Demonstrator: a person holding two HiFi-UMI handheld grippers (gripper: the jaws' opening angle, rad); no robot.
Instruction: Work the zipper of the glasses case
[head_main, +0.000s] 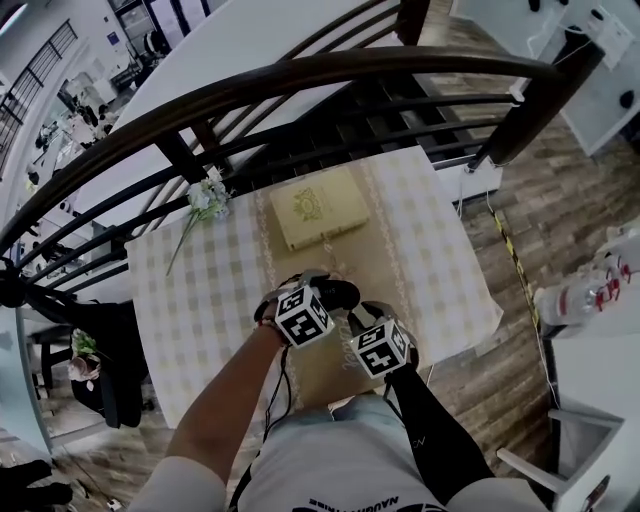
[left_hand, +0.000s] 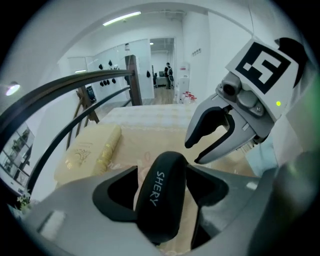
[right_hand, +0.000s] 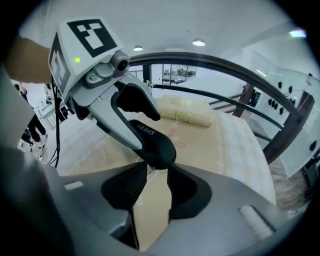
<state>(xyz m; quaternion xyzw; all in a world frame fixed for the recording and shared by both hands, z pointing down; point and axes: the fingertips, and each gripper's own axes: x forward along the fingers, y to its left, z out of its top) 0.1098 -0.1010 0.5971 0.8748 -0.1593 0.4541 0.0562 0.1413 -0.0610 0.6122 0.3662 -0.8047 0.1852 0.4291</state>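
A black glasses case (left_hand: 160, 200) marked SHERY is clamped between the jaws of my left gripper (left_hand: 162, 172) and held above the tablecloth. In the head view the case (head_main: 335, 292) shows just beyond the left gripper (head_main: 308, 288), near the table's front edge. My right gripper (right_hand: 156, 172) stands open just below the case's rounded end (right_hand: 159, 150), and cloth shows through the gap between its pads. From the left gripper view, the right gripper (left_hand: 192, 153) hangs close at the upper right, jaws apart. The zipper pull is too small to make out.
A pale yellow book-like box (head_main: 318, 207) lies at the far middle of the checked tablecloth (head_main: 200, 300). A small sprig of flowers (head_main: 205, 197) rests at its far left. Dark curved wooden rails (head_main: 300, 80) rise behind the table. A black bag (head_main: 105, 360) sits at the left.
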